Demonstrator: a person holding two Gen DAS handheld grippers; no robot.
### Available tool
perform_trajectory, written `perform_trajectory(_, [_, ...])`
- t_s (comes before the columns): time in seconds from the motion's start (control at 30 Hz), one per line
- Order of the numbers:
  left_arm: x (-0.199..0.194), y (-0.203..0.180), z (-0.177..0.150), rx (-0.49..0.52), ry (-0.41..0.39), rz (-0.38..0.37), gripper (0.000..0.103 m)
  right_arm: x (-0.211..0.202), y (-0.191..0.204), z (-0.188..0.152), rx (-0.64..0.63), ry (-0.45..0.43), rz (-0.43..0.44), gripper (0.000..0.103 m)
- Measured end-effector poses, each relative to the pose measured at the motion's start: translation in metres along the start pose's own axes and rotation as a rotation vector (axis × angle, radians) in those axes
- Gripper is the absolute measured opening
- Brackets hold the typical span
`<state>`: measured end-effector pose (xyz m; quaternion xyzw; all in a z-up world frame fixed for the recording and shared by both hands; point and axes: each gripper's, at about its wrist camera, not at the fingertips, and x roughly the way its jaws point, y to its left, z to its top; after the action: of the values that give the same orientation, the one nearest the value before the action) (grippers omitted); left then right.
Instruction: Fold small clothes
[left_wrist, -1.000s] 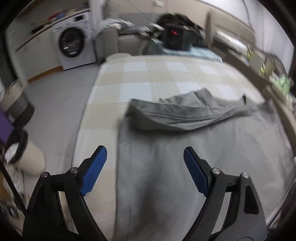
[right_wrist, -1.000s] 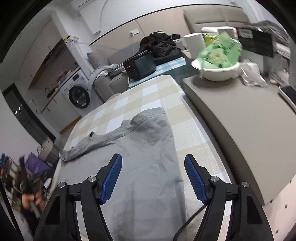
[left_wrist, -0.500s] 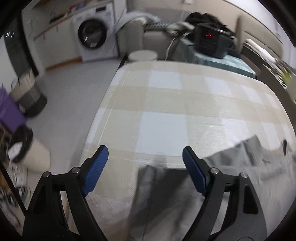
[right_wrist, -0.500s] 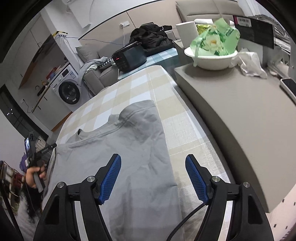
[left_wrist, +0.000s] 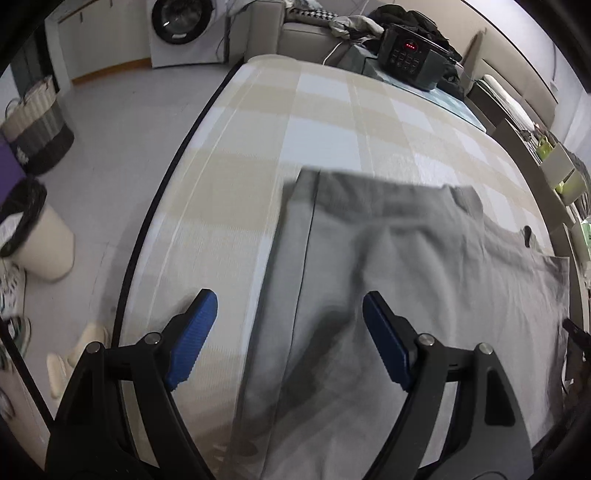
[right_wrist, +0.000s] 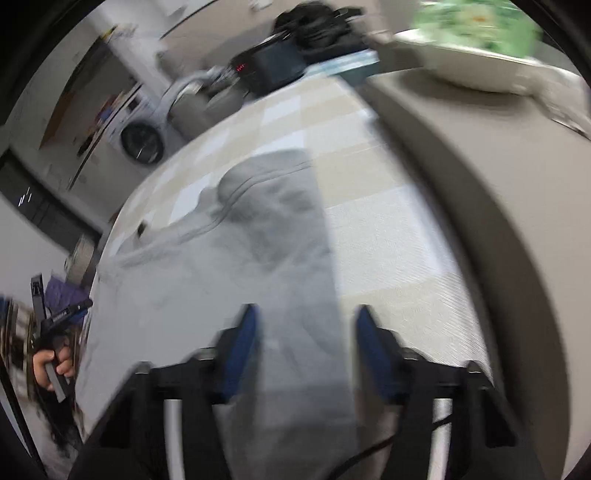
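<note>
Garment (left_wrist: 406, 280) near edge cut off, right-wrist view blurred

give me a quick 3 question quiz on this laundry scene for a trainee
1. True or false: the grey shirt lies spread on the checked cloth.
2. Which claw has the wider gap: left claw or right claw?
3. Multiple choice: what stands on the floor beyond the table's far end? A) washing machine B) fridge C) bicycle

Key:
1. True
2. Left; the right claw is closing around the shirt's edge
3. A
</note>
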<state>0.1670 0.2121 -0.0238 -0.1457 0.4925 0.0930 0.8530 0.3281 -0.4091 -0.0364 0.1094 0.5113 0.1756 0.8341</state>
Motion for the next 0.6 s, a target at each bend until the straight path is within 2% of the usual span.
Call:
perform_trajectory(0.07, [-0.002,0.000,-0.010,0.007,0.006,0.009,0.079,0.009,0.008,0.005,-0.053,0.007,-0.041,0.015])
perform_trajectory(0.13, [-0.008,-0.001,-0.021,0.018,0.020,0.014,0.079,0.014,0.010,0.009,-0.080,0.016,-0.053,0.010])
perform_trajectory(0.27, [-0.022,-0.005,-0.047,0.042,0.030,0.002,0.079,0.021,0.010,0.017,-0.099,0.016,-0.078,0.008])
perform_trajectory(0.43, [-0.043,-0.023,-0.091,0.130,0.062,0.014,0.079,0.026,-0.001,0.038,-0.058,-0.002,-0.101,0.008])
perform_trajectory(0.6, [-0.063,-0.040,-0.133,0.197,0.085,0.018,0.080,0.024,-0.005,0.048,0.019,-0.007,-0.115,0.018])
